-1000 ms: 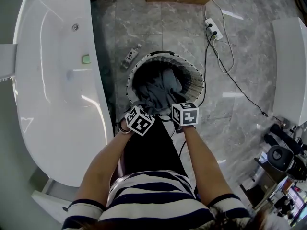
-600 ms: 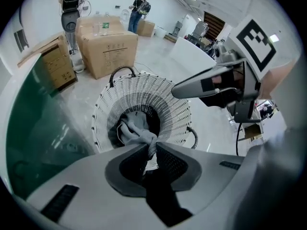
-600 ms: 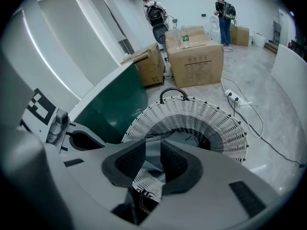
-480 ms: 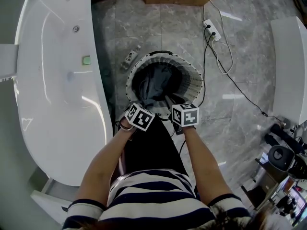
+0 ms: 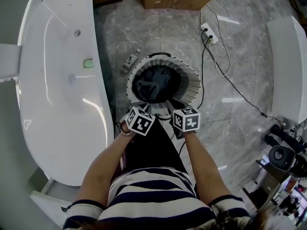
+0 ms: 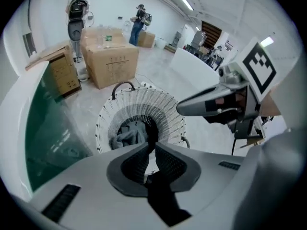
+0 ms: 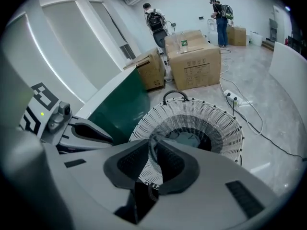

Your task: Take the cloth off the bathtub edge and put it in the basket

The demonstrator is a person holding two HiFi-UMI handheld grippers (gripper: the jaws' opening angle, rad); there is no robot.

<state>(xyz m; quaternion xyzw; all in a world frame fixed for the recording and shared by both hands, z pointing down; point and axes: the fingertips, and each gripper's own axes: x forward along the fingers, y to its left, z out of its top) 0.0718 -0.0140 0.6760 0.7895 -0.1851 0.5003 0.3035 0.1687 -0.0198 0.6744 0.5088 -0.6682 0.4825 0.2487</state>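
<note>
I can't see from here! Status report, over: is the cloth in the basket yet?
Left gripper nearly shut, nothing plain between. Right gripper just closed further, pinching a cloth fold. Cloth mostly down in basket. Nothing blocking.

Grey cloth [image 6: 128, 134] crumpled inside upright white wicker basket [image 5: 189, 83], beside white bathtub [image 5: 101, 95]

Left forearm [image 5: 103, 164] and right forearm [image 5: 201, 169] reach forward side by side, bare. Left gripper [image 6: 152, 150] and right gripper [image 7: 154, 150] tip steeply down at the near rim of the basket [image 5: 193, 87]. Left jaws nearly together, empty. Right jaws have just been closing and are now nearly together, with nothing clearly between them.
</note>
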